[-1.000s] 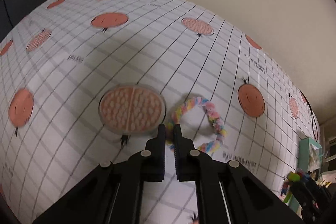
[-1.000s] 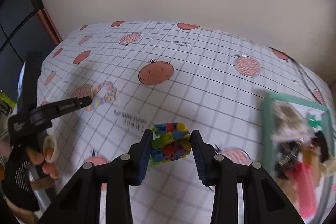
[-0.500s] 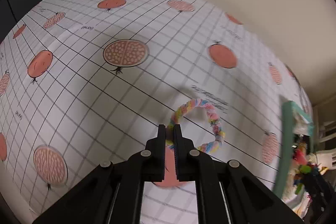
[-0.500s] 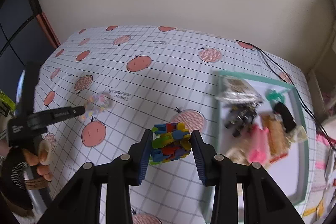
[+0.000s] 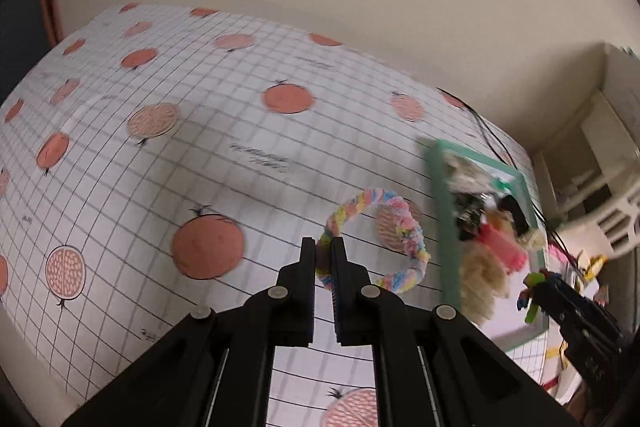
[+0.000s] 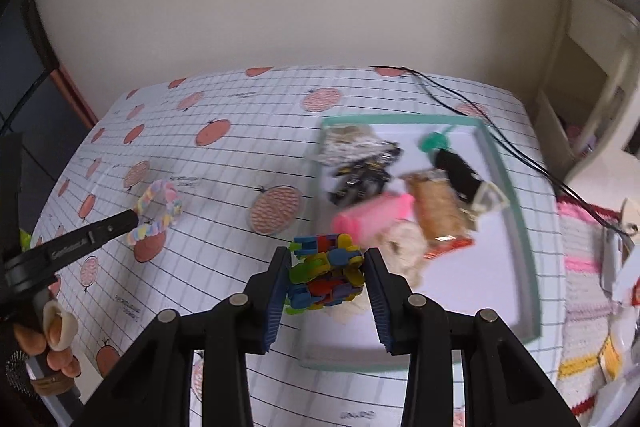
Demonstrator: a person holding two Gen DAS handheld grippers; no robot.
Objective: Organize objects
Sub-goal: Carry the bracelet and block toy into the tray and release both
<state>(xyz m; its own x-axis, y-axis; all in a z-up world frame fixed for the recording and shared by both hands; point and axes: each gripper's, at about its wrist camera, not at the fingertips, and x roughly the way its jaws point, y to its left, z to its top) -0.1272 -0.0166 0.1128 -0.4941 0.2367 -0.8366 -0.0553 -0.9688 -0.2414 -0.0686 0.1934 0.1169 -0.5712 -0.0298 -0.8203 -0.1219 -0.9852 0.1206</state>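
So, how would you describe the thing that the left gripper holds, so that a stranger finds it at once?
Start at the white grid tablecloth with orange fruit prints, left of the mint-green tray. There the left gripper pinches a fuzzy twisted ring of pastel pink, yellow and blue, held above the cloth. It is the only soft, open loop; the right gripper's toy is a blocky plastic cluster.

Home: pomegranate-print tablecloth [image 6: 224, 163], crocheted mat [image 6: 580, 267].

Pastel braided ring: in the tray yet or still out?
Out. The pastel braided ring hangs pinched in the left tongs above the tablecloth, short of the green tray.
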